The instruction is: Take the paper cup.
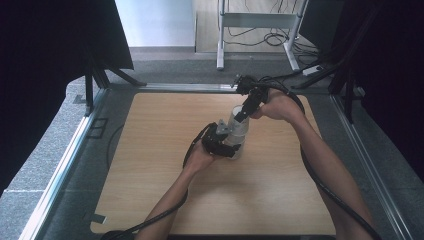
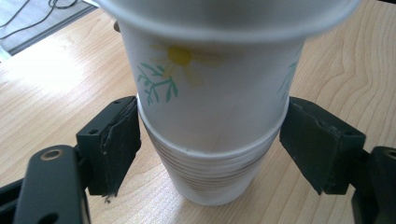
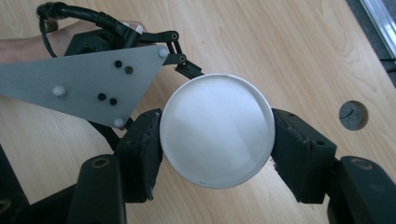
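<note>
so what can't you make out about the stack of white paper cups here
- High view: the stack of white paper cups is small and half covered by the left gripper and right gripper, so the number of cups is unclear.
- Left gripper view: the top cup's rim is blurred and cut off by the upper edge.
- Right gripper view: the top cup hides the cups beneath; the printed flower is unseen.

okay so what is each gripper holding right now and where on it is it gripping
The left gripper clamps the lower stack of paper cups at their rims. The right gripper grips the top cup across its rim from above.
</note>
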`<move>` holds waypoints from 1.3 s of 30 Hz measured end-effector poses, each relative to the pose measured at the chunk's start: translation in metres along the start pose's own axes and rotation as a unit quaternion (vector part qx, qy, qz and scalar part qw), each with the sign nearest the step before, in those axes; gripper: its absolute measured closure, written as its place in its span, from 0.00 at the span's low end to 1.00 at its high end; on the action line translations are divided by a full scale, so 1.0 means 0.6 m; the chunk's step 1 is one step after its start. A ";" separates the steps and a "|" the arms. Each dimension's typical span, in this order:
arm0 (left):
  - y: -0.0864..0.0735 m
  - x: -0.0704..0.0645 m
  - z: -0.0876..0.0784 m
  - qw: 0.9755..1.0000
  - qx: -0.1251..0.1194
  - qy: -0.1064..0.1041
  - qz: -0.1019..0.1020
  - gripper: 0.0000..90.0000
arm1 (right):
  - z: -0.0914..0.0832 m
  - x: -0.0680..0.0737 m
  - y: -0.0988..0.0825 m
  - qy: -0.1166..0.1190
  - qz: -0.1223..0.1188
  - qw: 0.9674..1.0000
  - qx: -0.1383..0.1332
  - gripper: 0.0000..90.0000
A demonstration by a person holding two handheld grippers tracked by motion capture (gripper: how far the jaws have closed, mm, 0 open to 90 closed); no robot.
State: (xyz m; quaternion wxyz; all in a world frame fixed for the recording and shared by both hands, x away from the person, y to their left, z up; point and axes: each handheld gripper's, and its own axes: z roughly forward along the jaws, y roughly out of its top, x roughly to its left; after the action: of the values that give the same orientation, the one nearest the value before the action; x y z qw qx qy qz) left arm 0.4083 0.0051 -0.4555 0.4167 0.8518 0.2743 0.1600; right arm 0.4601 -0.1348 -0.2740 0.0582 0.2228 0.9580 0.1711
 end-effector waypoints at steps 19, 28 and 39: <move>0.001 0.001 0.001 1.000 0.008 0.002 0.007 0.21 | -0.057 0.012 0.006 -0.020 -0.009 1.000 -0.005 0.41; 0.003 0.004 -0.012 1.000 0.012 -0.013 0.000 0.15 | -0.082 0.030 0.005 -0.025 -0.020 0.999 -0.010 0.41; 0.000 0.003 -0.045 0.999 0.024 -0.038 0.008 0.11 | -0.099 0.064 -0.010 -0.018 -0.039 0.999 -0.014 0.41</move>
State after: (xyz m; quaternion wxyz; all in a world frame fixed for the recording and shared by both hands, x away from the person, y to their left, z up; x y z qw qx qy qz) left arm 0.3962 0.0233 -0.4393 0.4047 0.8692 0.2554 0.1244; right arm 0.4121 -0.1409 -0.2217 0.0855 0.1876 0.9621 0.1785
